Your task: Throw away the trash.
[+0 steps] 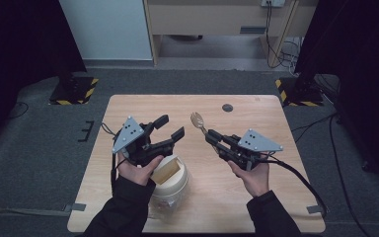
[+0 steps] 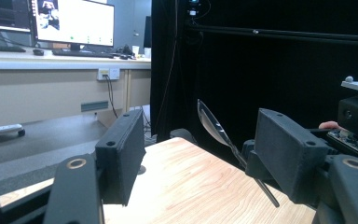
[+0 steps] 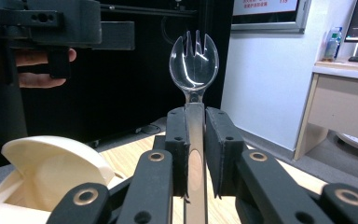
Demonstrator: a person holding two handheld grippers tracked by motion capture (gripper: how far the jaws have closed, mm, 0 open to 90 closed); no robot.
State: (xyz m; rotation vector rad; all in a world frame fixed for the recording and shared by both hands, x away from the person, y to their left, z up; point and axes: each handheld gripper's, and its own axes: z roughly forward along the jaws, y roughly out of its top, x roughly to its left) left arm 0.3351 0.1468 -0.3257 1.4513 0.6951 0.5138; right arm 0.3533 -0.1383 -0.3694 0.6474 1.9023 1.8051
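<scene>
A clear plastic spork point(image 1: 197, 121) is clamped by its handle in my right gripper point(image 1: 211, 137), which is shut on it and holds it above the middle of the table with the tines pointing away. In the right gripper view the spork head point(image 3: 194, 65) stands up above the closed jaws of the right gripper point(image 3: 196, 140). My left gripper point(image 1: 171, 127) is open with nothing between its jaws, held just left of the spork; the spork point(image 2: 214, 127) shows past the right-hand jaw of the left gripper point(image 2: 200, 154). A cream tub point(image 1: 170, 180), its lid tilted up, sits under my left hand.
The wooden table point(image 1: 256, 197) has a small dark disc point(image 1: 227, 107) near its far edge. Black stands with striped bases point(image 1: 74, 91) flank the far corners. The tub point(image 3: 51, 172) lies low and left of the right gripper, with the left gripper point(image 3: 98, 35) above it.
</scene>
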